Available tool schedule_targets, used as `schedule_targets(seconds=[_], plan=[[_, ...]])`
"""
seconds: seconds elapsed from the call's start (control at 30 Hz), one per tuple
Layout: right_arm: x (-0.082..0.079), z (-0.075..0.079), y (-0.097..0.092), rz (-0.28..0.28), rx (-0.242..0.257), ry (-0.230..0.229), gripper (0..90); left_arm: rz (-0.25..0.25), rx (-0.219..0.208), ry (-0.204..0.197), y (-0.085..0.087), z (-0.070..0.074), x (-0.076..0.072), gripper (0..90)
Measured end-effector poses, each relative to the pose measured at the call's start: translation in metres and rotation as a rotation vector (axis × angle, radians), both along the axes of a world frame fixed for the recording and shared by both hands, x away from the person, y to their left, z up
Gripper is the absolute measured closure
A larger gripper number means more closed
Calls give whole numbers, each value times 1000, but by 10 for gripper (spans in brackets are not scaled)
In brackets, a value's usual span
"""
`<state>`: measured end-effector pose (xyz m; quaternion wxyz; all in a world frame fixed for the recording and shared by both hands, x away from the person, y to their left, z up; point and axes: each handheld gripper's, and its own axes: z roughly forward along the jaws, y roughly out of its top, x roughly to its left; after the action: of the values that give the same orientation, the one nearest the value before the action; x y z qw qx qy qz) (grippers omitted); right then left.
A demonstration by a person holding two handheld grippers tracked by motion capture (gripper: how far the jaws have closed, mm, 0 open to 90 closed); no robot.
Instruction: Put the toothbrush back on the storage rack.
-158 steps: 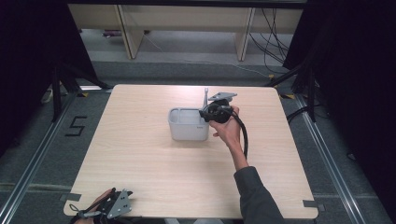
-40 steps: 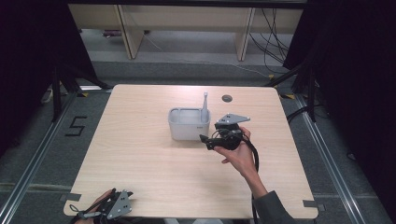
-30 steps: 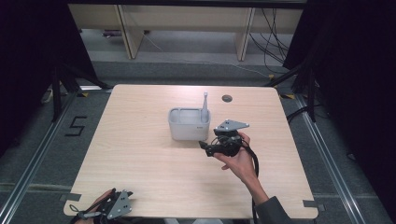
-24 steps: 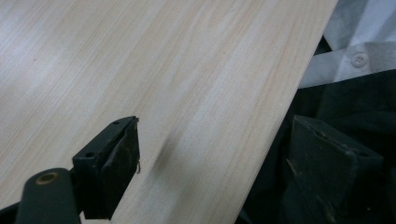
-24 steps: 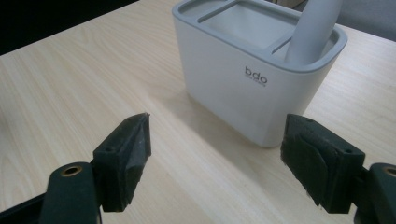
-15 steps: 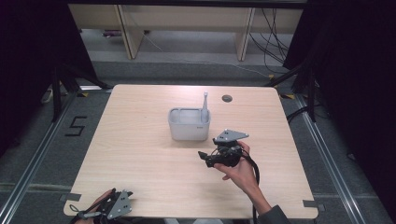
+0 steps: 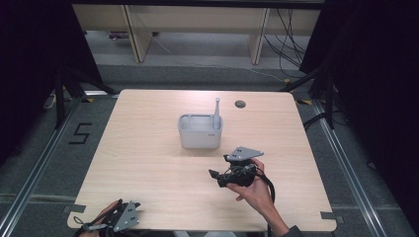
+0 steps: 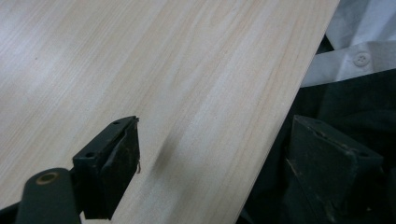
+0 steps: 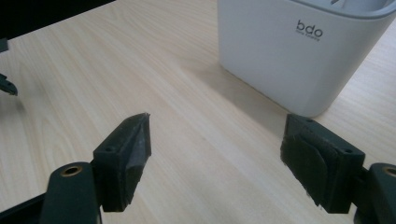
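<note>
While the pale wooden table [image 7: 148,148] is spread across the scene, a white rectangular container [image 7: 199,131] marked "bdo" is set near its middle, with a thin grey stick [image 7: 216,109] stood upright in its right end. The right gripper [image 7: 216,177] is held just above the table in front of the container, jaws spread wide and nothing gripped. The left gripper [image 7: 86,228] is kept at the table's near left edge, likewise spread wide and empty.
</note>
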<state>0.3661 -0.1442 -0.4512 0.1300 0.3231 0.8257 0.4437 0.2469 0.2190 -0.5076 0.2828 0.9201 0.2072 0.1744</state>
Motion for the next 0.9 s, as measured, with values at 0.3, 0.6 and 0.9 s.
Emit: schedule_targets(seconds=[0.3, 0.6, 0.9], plan=[[-10, -8, -2, 11, -6, 14, 245, -13, 3, 2, 1, 1, 1, 164], [-21, -16, -9, 14, -12, 36, 226, 0, 1, 0, 0, 0, 0, 164], [-29, -22, -17, -1, -10, 48, 192, -4, 5, -6, 0, 1, 0, 163]])
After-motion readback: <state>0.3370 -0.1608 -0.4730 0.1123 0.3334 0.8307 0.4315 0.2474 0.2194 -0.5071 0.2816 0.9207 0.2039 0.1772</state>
